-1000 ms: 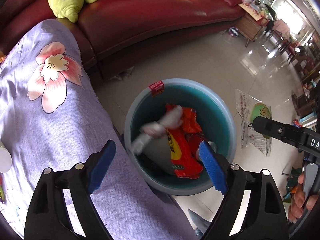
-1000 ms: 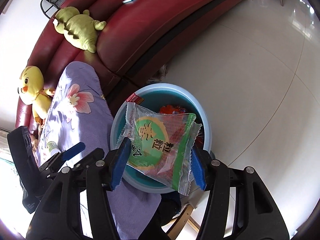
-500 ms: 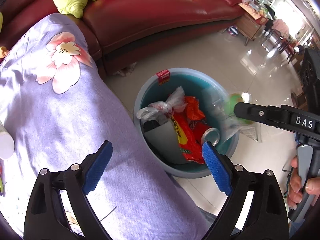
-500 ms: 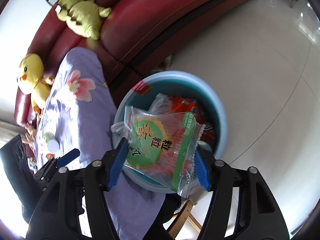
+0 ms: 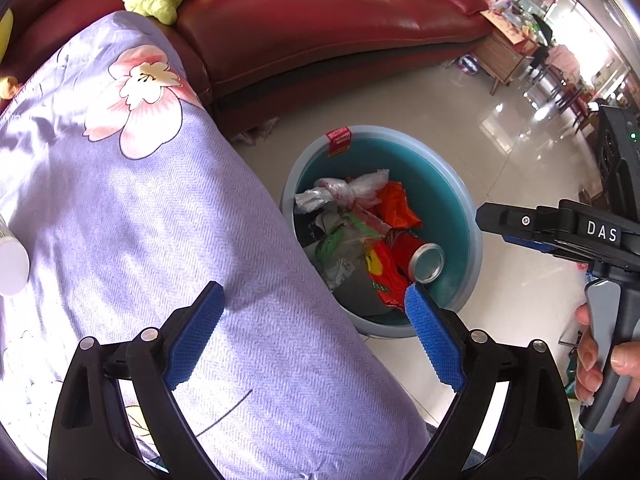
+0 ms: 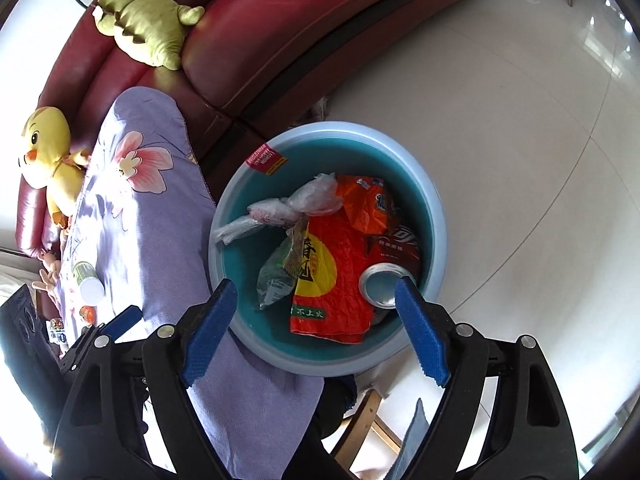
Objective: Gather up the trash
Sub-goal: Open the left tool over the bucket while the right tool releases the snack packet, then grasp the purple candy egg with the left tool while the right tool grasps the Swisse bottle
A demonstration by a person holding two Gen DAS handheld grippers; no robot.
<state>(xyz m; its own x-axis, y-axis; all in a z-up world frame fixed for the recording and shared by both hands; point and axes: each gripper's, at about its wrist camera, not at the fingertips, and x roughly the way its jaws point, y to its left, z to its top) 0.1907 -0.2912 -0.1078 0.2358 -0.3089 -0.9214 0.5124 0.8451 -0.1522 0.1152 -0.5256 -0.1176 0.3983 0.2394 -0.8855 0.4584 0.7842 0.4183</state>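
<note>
A round blue bin stands on the floor beside the cloth-covered table. In it lie a green clear wrapper, a red-and-yellow snack bag, an orange bag, a knotted plastic bag and a can. My right gripper hovers over the bin's near rim, its jaws opening with nothing between them. My left gripper is open and empty above the cloth's edge, left of the bin. A hand holds the right tool.
A lilac flowered cloth covers the table, with a white bottle lying on it. Behind curves a red sofa with a green plush and a yellow duck plush. Pale tiled floor spreads to the right.
The green wrapper has dropped from my right gripper's jaws into the bin, and those jaws have spread wider. My left gripper has slid sideways over the cloth, away from the bin.
</note>
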